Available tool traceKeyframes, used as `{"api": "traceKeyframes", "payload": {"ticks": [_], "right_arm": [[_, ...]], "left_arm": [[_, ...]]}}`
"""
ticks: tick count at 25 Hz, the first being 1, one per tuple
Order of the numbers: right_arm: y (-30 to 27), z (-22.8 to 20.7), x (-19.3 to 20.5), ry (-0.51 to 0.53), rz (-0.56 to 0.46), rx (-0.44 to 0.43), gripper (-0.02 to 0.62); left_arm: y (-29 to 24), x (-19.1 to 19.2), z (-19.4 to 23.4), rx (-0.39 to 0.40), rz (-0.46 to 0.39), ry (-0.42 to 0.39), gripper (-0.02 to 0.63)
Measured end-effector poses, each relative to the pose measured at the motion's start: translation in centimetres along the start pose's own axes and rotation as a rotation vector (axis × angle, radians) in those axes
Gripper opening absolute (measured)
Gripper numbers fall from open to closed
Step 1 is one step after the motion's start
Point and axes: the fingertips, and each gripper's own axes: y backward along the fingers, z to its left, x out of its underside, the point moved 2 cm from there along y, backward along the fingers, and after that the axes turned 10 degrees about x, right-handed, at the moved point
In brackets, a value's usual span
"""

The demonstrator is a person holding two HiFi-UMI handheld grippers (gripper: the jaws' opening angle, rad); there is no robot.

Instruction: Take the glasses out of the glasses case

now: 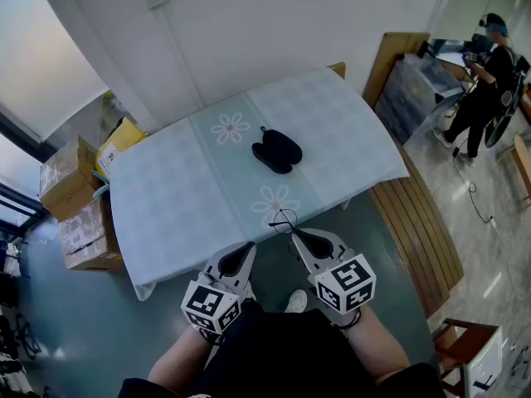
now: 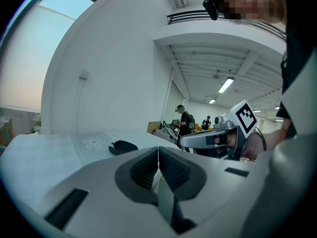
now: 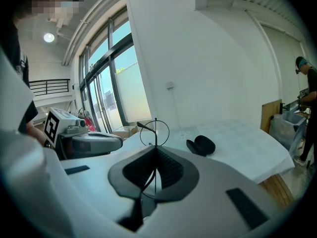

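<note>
The right gripper pinches the glasses, their lens ring jutting forward toward the glasses case, which lies diagonally. The left gripper is pressed together.

Black oval glasses case: clamshell open, lying flat mid-table, empty. Glasses: thin black wire frame, round lens, out of case, pinched between closed jaws of right gripper, lens upright above jaw tips, at table's near edge.

A white wall rose ahead beyond the table. Windows and boxes lay left, and a wooden bench stood on grey floor right.
</note>
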Motion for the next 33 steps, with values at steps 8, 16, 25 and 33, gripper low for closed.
{"api": "traceKeyframes", "payload": {"ticks": [8,16,25,33], "right_arm": [[0.01,-0.07,-0.10,0.007,-0.003,0.001,0.026],[0.13,0.00,-0.21,0.007,-0.003,-0.002,0.026],[0.17,0.04,-0.21,0.007,-0.002,-0.004,0.026],[0.22,0.13,-0.37,0.013,-0.004,-0.003,0.026]], "left_arm": [[-0.13,-0.15,0.04,0.001,-0.008,-0.002,0.029],[-0.07,-0.32,-0.24,0.001,-0.007,-0.010,0.029],[0.02,-0.31,-0.45,0.003,-0.007,-0.012,0.029],[0.12,-0.34,-0.48,0.004,-0.009,-0.012,0.029]]}}
